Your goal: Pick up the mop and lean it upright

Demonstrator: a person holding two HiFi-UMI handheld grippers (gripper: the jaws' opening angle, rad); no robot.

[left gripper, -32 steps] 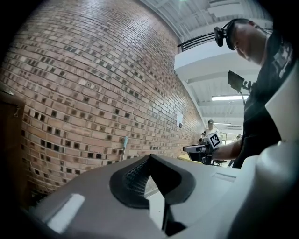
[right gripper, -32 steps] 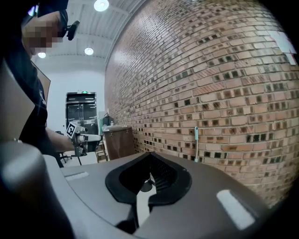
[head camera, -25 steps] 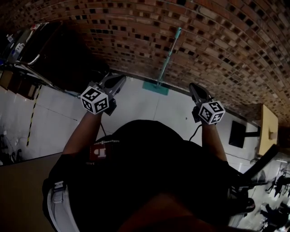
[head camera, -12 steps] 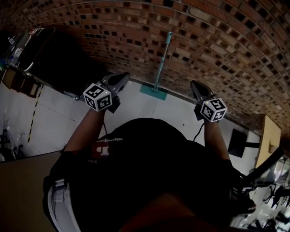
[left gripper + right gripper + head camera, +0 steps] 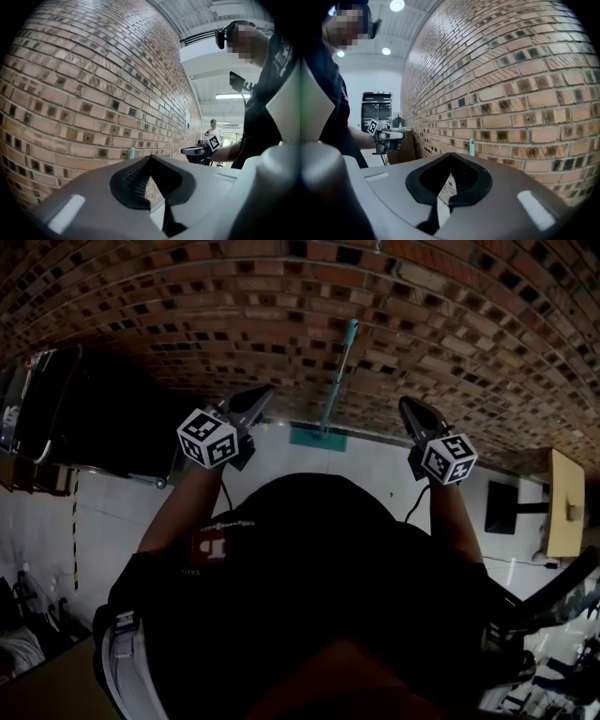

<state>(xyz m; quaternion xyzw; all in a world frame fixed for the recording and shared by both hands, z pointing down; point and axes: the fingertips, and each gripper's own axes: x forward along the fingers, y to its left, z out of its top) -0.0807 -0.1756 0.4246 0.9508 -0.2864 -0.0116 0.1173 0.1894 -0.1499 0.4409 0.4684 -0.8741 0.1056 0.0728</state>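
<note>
Both arms are out in front, forearms reaching toward the brick wall (image 5: 281, 306). The left gripper (image 5: 263, 395) points level at the bricks, its jaws pressed together with nothing between them. In its own view the two pads meet at a point. The right gripper (image 5: 409, 410) tips a touch downward, and its jaws are likewise closed and empty. The two grippers are held apart, one on each side of the mop (image 5: 337, 376), and neither touches it.

The mop stands upright with its teal handle (image 5: 347, 343) leaning on the bricks. Its flat mop head (image 5: 317, 437) rests on the pale floor (image 5: 375, 465), right at the foot of the wall.

Now for what's out of sight. Each hand sits behind its marker cube (image 5: 208, 437), so no fingers show. The person's dark torso (image 5: 300, 596) fills the lower part of the head view and covers the floor beneath. From each gripper view only the tip of the handle peeks above the grey gripper body, which hides the shaft and the mop head. A big dark shape (image 5: 103, 409) against the wall at the left is too dim to name.
</note>
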